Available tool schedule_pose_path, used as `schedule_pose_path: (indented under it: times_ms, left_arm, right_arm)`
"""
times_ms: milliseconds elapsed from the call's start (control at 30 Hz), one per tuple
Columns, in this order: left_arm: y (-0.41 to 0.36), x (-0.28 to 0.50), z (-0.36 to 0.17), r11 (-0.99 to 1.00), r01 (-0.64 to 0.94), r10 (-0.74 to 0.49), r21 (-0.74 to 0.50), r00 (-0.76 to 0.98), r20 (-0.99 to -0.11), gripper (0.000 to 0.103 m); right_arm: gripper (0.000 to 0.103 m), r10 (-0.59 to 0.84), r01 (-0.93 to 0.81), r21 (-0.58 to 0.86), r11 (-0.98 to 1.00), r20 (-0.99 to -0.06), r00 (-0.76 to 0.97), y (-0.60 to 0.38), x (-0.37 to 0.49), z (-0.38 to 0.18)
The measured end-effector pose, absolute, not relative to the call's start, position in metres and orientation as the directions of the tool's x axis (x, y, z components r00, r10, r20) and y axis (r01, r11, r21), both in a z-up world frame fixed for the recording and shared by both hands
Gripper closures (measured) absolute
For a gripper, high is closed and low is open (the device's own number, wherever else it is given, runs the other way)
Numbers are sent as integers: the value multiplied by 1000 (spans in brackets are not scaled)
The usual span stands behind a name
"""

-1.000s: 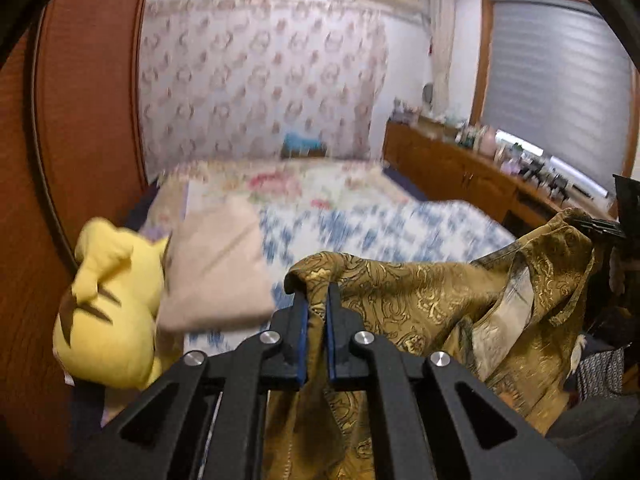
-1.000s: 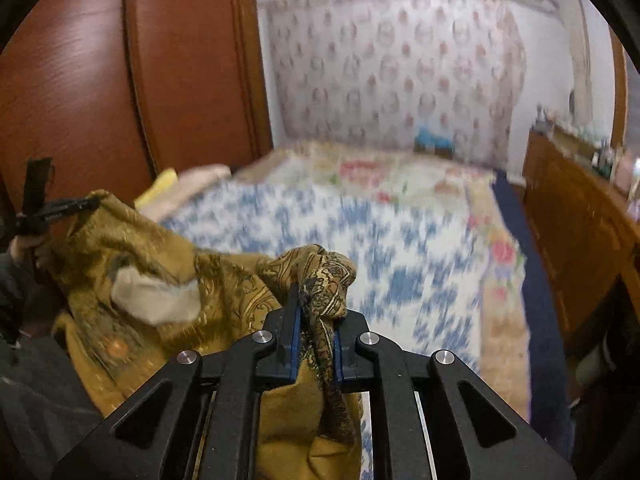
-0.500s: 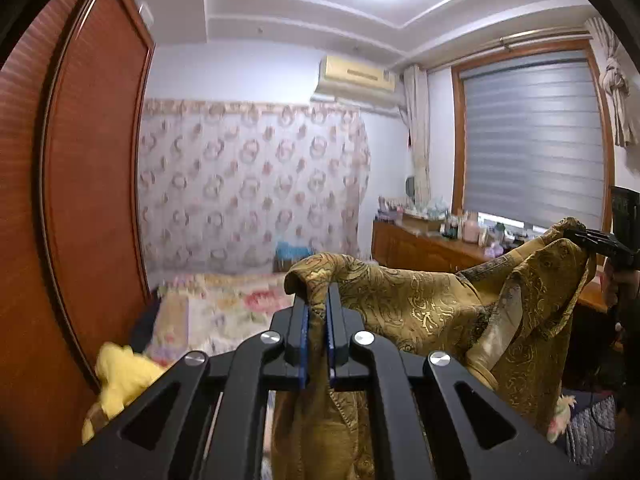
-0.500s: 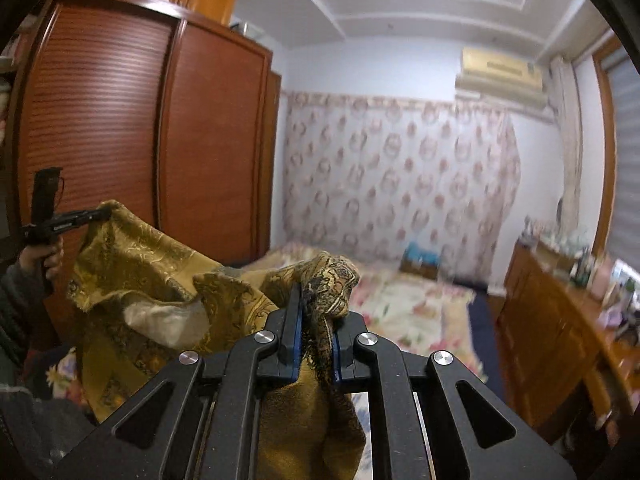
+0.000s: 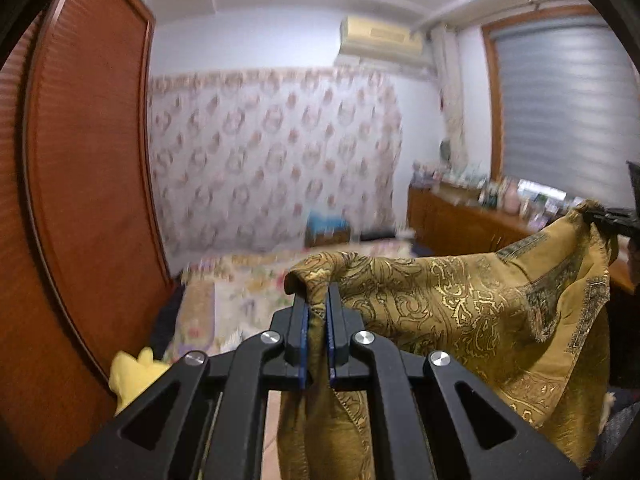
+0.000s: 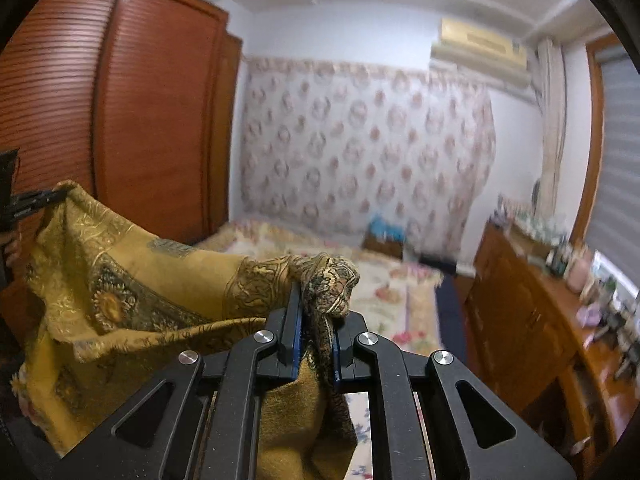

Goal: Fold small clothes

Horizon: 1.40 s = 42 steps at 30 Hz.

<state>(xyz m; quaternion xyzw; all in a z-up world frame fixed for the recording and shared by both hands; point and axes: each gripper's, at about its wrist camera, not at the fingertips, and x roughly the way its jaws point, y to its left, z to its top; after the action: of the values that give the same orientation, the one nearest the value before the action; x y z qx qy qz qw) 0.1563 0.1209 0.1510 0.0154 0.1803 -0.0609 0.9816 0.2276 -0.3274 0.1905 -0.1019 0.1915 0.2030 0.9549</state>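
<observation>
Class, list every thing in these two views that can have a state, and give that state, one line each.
left gripper: shut on one corner of the cloth.
right gripper: shut on another corner.
gold patterned cloth: lifted, stretched between both grippers, rest hanging, unfolded.
wardrobe: doors closed.
window blind: lowered.
yellow plush toy: lying beside the wardrobe.

a bedroom in a home: a bed [image 6: 384, 292] under floral covers, a tall wooden wardrobe [image 6: 132, 120], a wall air conditioner [image 5: 382, 40], a cluttered wooden dresser [image 6: 540, 320] (bottles and knick-knacks, blurred), a blinded window [image 5: 568, 108].
</observation>
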Motion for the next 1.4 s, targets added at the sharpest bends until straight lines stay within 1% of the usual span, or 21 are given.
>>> schedule_pose_path:
  times_ms: [100,233,333,433,500,533,567,600,667,733,867,1000,1167,1400]
  left_arm:
    - [114,193,101,995,104,-94,0,893,-441,98]
    - [102,230,48,997,82,-73,-8,842,-534,98]
    - [94,241,23,998,70,-60,-5,819,-570,98]
    - [88,247,12,998,65,-50,5,811,-583,98]
    - [85,248,11,997,72,-55,5,799,-599,96]
    - [85,247,11,997,82,-66,-3,789,-611,94]
    - [84,243,10,996,91,-76,-8,781,-620,91]
    - [90,240,11,996,93,-76,-6,779,-622,88]
    - [93,228,13,995,101,-85,-9,781,-619,71]
    - [97,213,11,993,114,-104,-24,774,-624,67]
    - [104,186,-2,993,118,-95,-7,761,-642,64]
    - [107,160,-23,992,124,-94,-4,736,-671,62]
    - [114,144,-48,994,111,-91,-17,702,-706,62]
    - [119,143,-60,996,92,-80,-22,692,-718,62]
  right_arm:
    - [94,332,-417,-102,903,-450,829,-323,258,144]
    - [94,279,-389,-91,917,-550,787,-314,300,77]
    - [94,227,-363,-106,926,-612,757,-309,323,38]
    - [94,193,-330,-97,939,-645,739,-309,336,15]
    - [84,190,-314,-70,947,-665,722,-312,340,6]
    - [76,175,-300,-71,951,-676,716,-312,341,3]
    - [70,166,-292,-74,953,-683,711,-313,340,1]
    - [68,164,-291,-71,954,-689,706,-314,336,-1]
    - [67,182,-300,-52,953,-691,699,-314,326,-1]
    - [65,198,-308,-42,950,-683,703,-316,318,2]
    - [62,245,-332,0,943,-675,696,-317,295,1]
    - [61,257,-345,11,939,-687,679,-314,275,-11]
    - [61,236,-335,6,942,-720,652,-316,256,-31]
    - [61,204,-329,-8,944,-770,604,-315,245,-67]
